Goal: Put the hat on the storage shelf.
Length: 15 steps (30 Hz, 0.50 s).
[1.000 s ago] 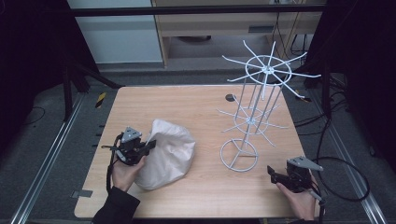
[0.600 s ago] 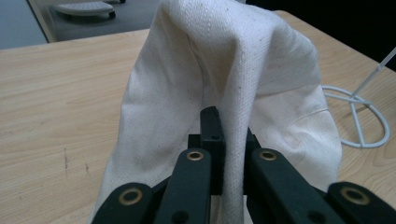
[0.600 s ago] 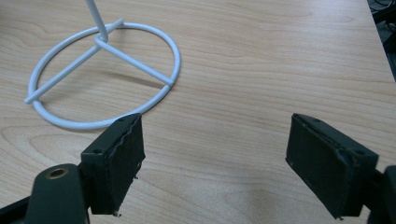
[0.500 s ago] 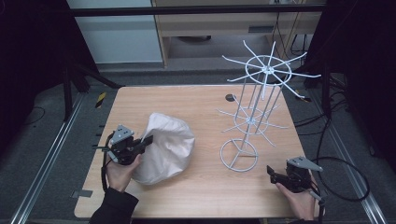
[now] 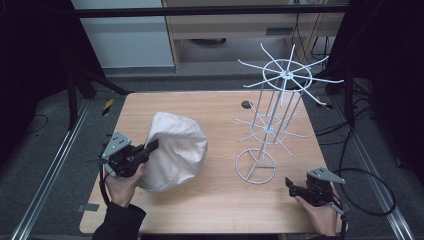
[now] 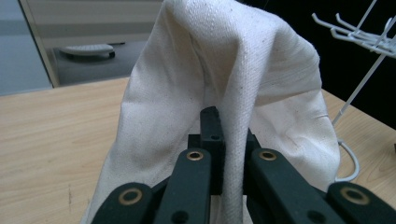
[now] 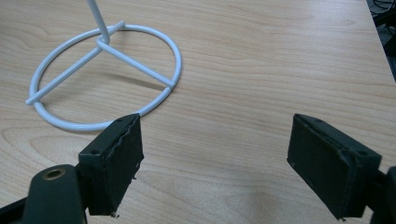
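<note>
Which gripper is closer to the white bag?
Left. The left gripper is shut on a fold of the bag. The right gripper is far off, open, past the rack.

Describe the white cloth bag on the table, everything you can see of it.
The cloth bag is off-white woven fabric, canvas by its look, plain and creased. It stands bunched into a rounded mound on the left half of the wooden table, apart from the white wire rack. A fold of its near edge is pinched between the shut jaws of the left tongs and pulled up into a ridge, with the rest draping down to the tabletop.
</note>
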Each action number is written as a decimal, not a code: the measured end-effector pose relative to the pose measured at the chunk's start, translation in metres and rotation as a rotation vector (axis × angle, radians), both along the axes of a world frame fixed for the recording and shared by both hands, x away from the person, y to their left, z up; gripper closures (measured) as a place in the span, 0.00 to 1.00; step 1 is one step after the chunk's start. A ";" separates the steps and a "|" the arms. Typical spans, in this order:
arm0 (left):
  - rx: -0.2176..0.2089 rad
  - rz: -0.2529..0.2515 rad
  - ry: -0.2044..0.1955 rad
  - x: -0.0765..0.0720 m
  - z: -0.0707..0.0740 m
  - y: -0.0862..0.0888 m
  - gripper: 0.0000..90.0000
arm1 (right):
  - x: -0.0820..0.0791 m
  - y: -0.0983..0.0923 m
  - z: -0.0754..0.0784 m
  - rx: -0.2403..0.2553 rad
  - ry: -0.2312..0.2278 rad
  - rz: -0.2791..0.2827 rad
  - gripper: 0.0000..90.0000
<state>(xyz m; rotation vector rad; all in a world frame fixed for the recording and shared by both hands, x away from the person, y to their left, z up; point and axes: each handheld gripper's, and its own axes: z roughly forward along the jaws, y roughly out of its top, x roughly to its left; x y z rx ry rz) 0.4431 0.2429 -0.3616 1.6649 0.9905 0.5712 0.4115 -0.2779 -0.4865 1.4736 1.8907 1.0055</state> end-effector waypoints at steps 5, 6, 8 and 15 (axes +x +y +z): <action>-0.017 -0.003 -0.034 -0.006 0.009 0.002 0.98 | 0.000 0.000 0.000 0.001 0.000 0.001 0.20; -0.020 -0.004 -0.039 -0.007 0.010 0.003 0.98 | 0.000 0.000 0.000 0.000 -0.003 0.002 0.20; -0.036 -0.005 -0.050 -0.008 0.013 0.004 0.98 | 0.000 0.000 0.001 0.005 -0.005 0.002 0.20; -0.072 -0.008 -0.094 -0.016 0.023 0.008 0.98 | -0.001 0.000 0.001 0.004 -0.010 0.001 0.20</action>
